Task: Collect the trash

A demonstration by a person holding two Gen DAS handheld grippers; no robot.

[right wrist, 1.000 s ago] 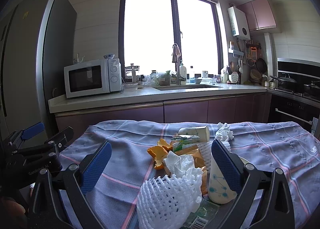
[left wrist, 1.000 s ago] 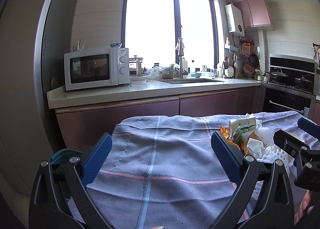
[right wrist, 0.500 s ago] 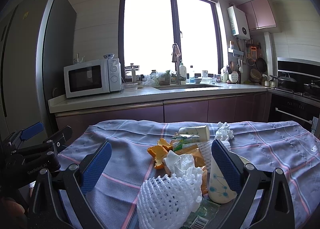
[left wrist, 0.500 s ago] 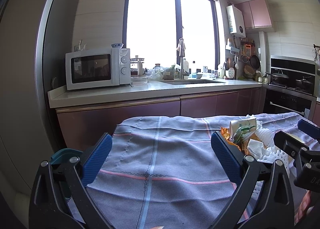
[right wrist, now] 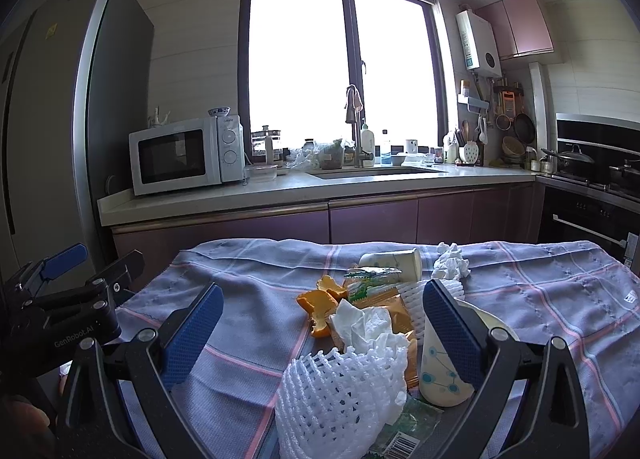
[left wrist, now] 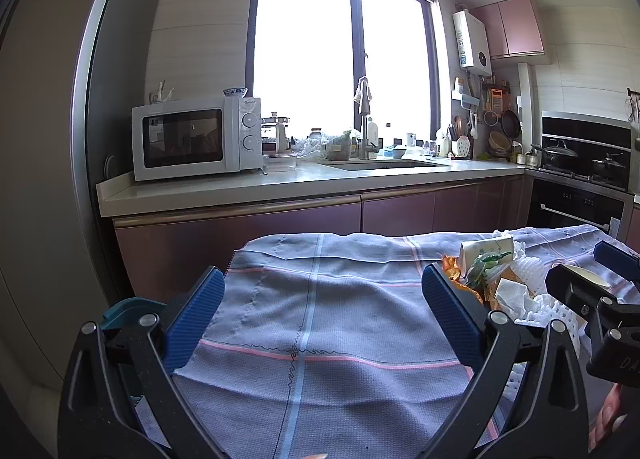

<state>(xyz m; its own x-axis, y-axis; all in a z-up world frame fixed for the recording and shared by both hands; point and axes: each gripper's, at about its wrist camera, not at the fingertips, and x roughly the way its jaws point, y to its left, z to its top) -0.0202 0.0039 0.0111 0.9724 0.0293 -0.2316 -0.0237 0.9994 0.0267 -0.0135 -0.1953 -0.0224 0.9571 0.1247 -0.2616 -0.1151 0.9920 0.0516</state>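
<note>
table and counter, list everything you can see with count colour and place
tablecloth: 1, grey-blue with pink and blue lines, covering the table
foam fruit net: 1 near, white, front of the pile
tissues: 2, white, one in the pile, one at its far right
orange peel: a few pieces, orange, left of the pile
paper cups: 2, white patterned, one lying at the back, one near the right fingers
microwave: 1, white, left end of the counter
sink tap: 1, metal, under the window
left gripper: open, over bare cloth
right gripper: open, over the pile
</note>
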